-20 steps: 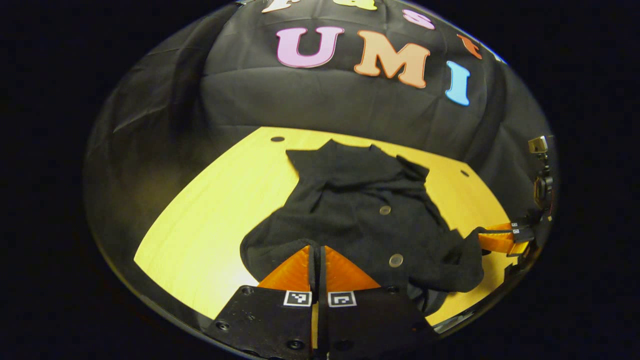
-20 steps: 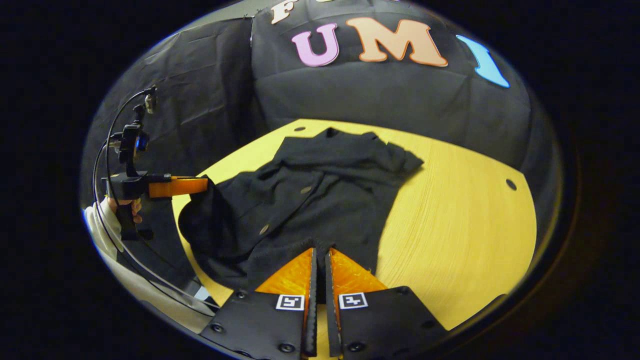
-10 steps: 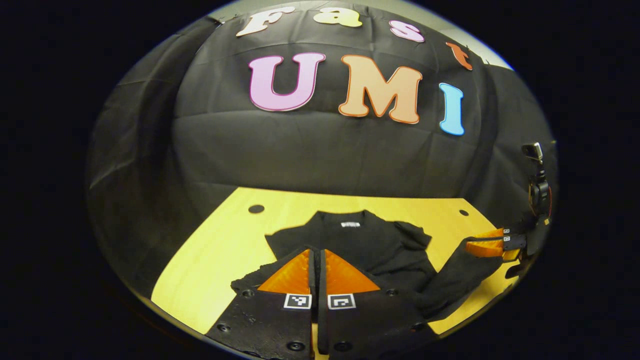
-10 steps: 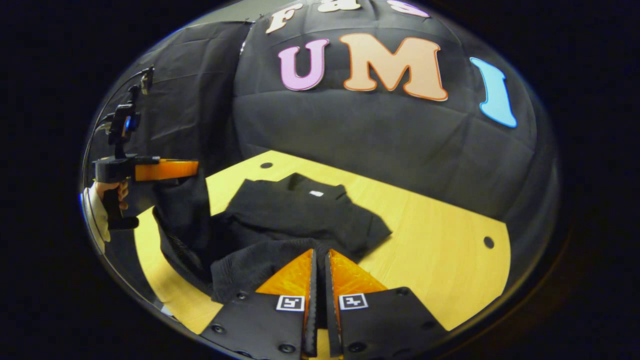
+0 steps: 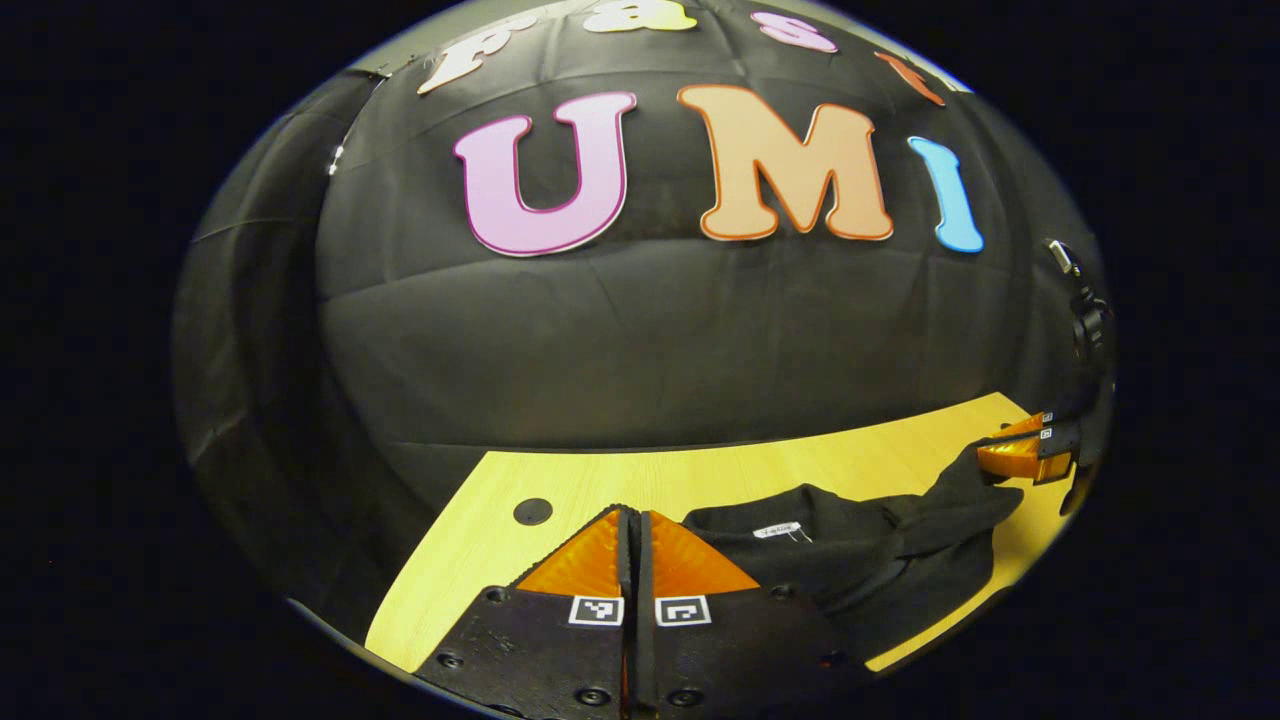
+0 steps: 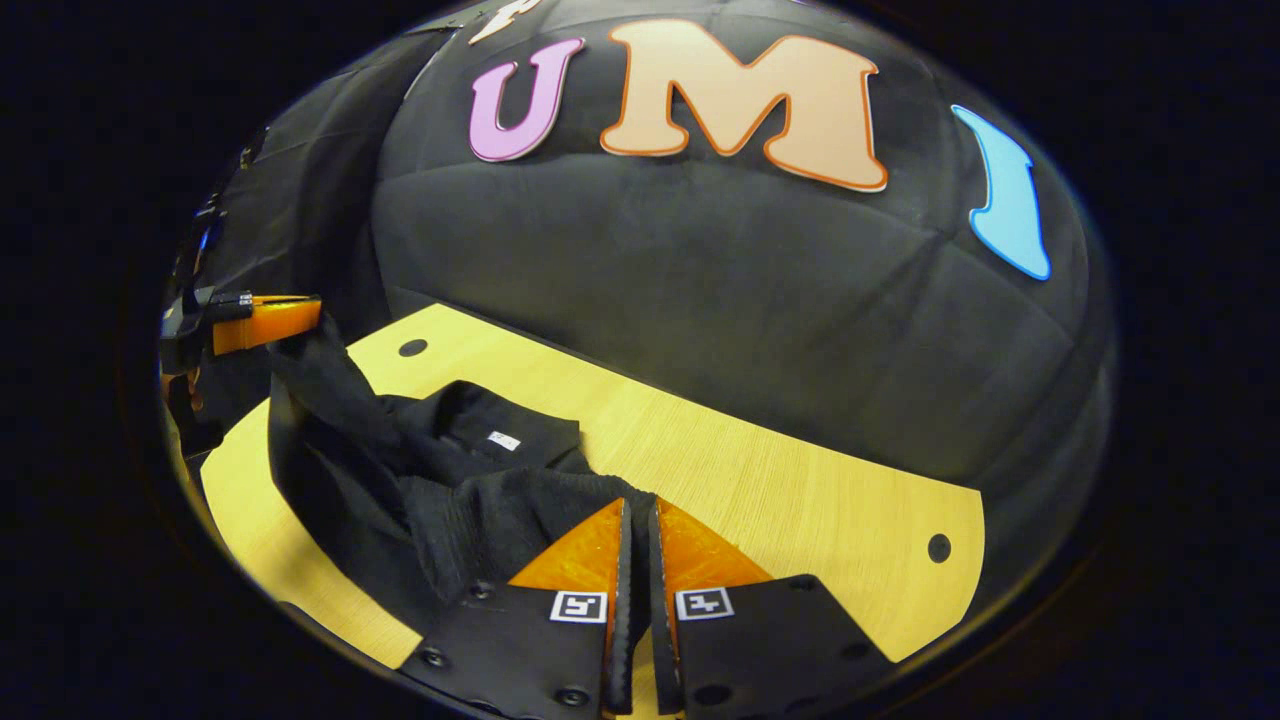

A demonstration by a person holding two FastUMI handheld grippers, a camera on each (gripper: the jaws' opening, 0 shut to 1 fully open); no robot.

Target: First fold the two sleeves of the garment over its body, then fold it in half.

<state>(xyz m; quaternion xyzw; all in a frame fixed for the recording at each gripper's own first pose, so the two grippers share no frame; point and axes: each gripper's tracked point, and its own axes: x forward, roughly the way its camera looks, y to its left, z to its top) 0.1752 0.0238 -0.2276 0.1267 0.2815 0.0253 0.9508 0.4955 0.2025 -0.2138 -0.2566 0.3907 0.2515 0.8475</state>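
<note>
I am holding the limp, light black cardigan [image 6: 400,480] by its hem corners, left gripper [image 5: 634,520] and right gripper [image 6: 637,510] both pinched closed on cloth, its collar resting near the surface's [image 6: 800,500] far edge.

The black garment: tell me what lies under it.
The black garment lies partly on the yellow wooden table, its near edge lifted by both grippers' fingers. The tabletop beneath the cloth is covered, so anything else there cannot be seen.

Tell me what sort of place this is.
Likely a staged recording booth: a black cloth wall backs a bare wooden table with a black garment, worked by handheld claws.
</note>
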